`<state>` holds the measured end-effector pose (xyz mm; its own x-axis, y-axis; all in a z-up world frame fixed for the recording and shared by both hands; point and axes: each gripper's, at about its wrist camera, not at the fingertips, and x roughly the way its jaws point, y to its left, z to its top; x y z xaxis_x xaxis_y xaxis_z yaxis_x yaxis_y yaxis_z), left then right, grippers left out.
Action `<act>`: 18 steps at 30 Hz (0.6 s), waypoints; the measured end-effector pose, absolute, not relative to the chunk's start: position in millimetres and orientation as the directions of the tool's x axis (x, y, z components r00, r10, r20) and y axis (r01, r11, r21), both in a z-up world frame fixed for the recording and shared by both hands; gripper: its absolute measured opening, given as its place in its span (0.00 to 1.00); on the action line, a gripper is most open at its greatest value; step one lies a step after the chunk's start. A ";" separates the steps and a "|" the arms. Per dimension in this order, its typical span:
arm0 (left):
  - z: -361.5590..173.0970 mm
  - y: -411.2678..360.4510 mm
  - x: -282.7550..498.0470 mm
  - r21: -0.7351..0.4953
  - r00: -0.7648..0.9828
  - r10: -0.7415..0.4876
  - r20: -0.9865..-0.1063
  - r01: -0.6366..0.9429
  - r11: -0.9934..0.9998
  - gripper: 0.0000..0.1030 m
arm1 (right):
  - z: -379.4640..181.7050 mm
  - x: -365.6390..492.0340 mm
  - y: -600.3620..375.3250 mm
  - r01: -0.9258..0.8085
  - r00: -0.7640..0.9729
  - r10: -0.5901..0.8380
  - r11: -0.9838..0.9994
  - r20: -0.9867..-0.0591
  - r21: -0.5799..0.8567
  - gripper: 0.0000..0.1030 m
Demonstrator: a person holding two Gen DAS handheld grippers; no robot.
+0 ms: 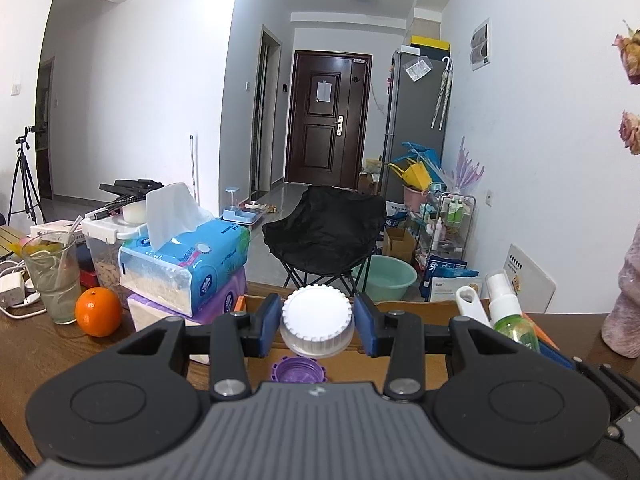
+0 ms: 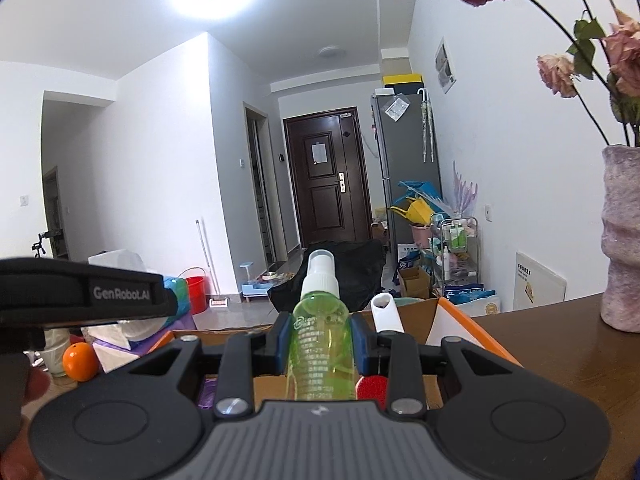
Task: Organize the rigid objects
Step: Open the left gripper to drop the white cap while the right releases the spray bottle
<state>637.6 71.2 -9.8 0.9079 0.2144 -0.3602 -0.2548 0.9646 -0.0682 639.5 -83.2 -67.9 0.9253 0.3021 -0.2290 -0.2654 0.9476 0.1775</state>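
left hand-held gripper [image 1: 318, 326] clenched on round white ribbed-cap jar [image 1: 317, 322], directly above open brown cardboard box [image 1: 404, 312]. right hand-held gripper [image 2: 320, 340] grasping upright translucent green plastic spray bottle [image 2: 320, 340], same box just below.

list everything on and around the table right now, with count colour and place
white-capped bottle: 1, white cap, between left fingers
spray bottle: 1, green, between right fingers
cardboard box: 1, brown, below both grippers
purple cap: 1, inside box
orange: 1, on table, left
glass: 1, clear, beside orange
tissue packs: 2, blue atop purple
vase: 1, pink, table right, dried roses
folding chair: 1, black, beyond table
basin: 1, green, floor
left gripper: shut on bottle
right gripper: shut on spray bottle
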 end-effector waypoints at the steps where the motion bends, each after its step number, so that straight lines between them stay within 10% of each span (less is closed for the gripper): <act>1: -10.8 72.2 639.5 -0.065 0.907 0.216 -0.361 -0.256 0.965 0.40 | -68.1 642.4 -83.0 -0.267 0.925 0.303 0.948 -0.231 0.175 0.29; 10: -20.0 78.6 654.2 -0.036 0.899 0.218 -0.381 -0.250 0.968 0.42 | -72.1 658.6 -82.3 -0.288 0.908 0.318 0.946 -0.272 0.146 0.29; 14: -18.6 77.0 650.2 -0.033 0.903 0.225 -0.366 -0.254 0.967 0.80 | -70.9 662.7 -86.3 -0.280 0.898 0.316 0.947 -0.306 0.158 0.30; 18: -14.3 77.5 642.1 -0.055 0.915 0.230 -0.331 -0.262 0.963 1.00 | -69.5 662.3 -89.9 -0.249 0.910 0.276 0.960 -0.310 0.125 0.86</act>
